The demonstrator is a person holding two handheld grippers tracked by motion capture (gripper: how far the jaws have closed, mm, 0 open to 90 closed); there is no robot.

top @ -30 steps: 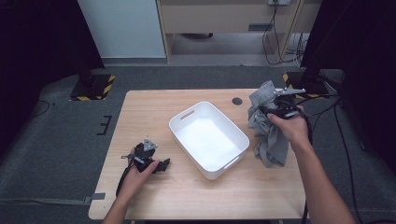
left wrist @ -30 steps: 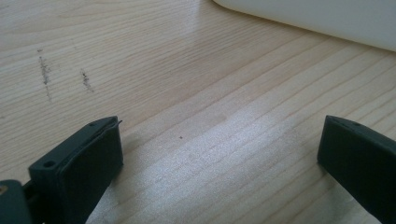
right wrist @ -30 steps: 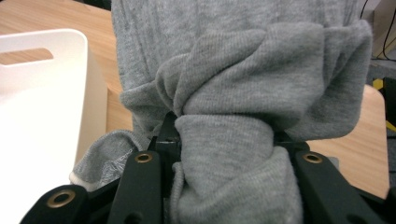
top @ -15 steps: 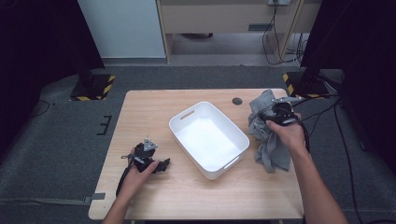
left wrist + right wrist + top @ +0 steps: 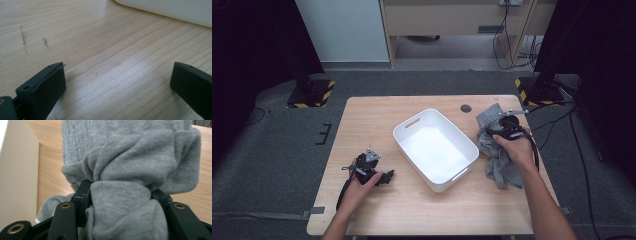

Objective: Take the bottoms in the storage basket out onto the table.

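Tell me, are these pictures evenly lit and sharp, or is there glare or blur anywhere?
High view: the light wooden table is brightly lit, the surroundings fall into darkness, and the white plastic tub looks washed out inside. Left gripper view: a pale sheen lies on the wood, and the near black jaws are soft. Right gripper view: the crumpled grey knitted cloth shows crisp weave, with deep shadow in its folds.

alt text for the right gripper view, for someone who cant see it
Grey knit cloth is bunched between the right gripper's black jaws, which have just been opening but still pinch the fabric. It lies on the wooden table, beside the white bin's wall at left.
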